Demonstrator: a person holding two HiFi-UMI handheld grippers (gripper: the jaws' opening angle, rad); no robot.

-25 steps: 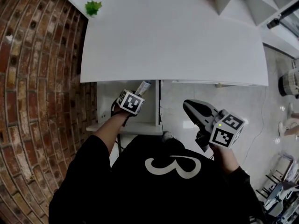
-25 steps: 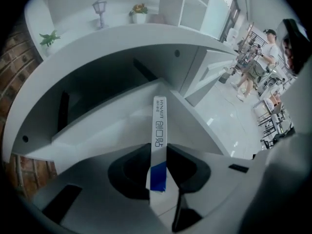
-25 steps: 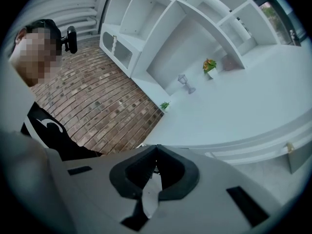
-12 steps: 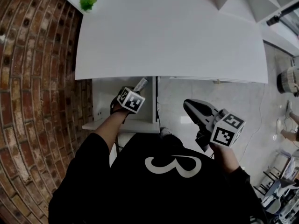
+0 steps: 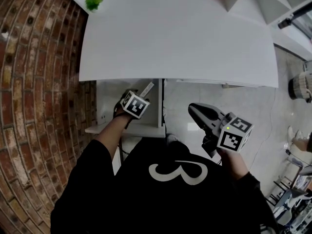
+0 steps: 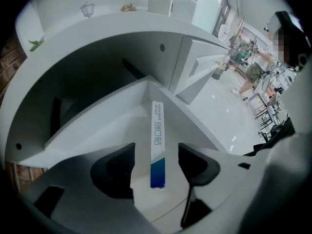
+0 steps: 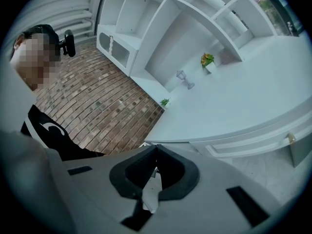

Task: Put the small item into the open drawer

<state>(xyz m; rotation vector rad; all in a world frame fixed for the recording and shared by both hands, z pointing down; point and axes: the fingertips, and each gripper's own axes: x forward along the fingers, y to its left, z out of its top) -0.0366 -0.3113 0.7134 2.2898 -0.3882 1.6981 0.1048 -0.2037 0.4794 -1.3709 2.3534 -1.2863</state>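
The small item is a long white box with a blue end [image 6: 158,126]. It lies lengthwise between the jaws of my left gripper [image 6: 156,152], which are opening, with a gap showing on each side of the box. Under it is the open white drawer [image 6: 97,130]. From the head view the left gripper [image 5: 140,95] is over the drawer [image 5: 108,106] just below the desk edge, and the box [image 5: 147,88] sticks out ahead of it. My right gripper [image 5: 197,112] hangs to the right over the pale floor. Its jaws are shut and hold nothing [image 7: 156,149].
A wide white desk top [image 5: 180,38] overhangs the drawer's far end, with a small green plant [image 5: 93,2] at its back left corner. Brick floor [image 5: 34,106] runs along the left. White shelving [image 7: 161,38] stands behind the desk.
The left gripper has stayed over the drawer with the box, shifting only slightly. The right gripper has hardly moved.
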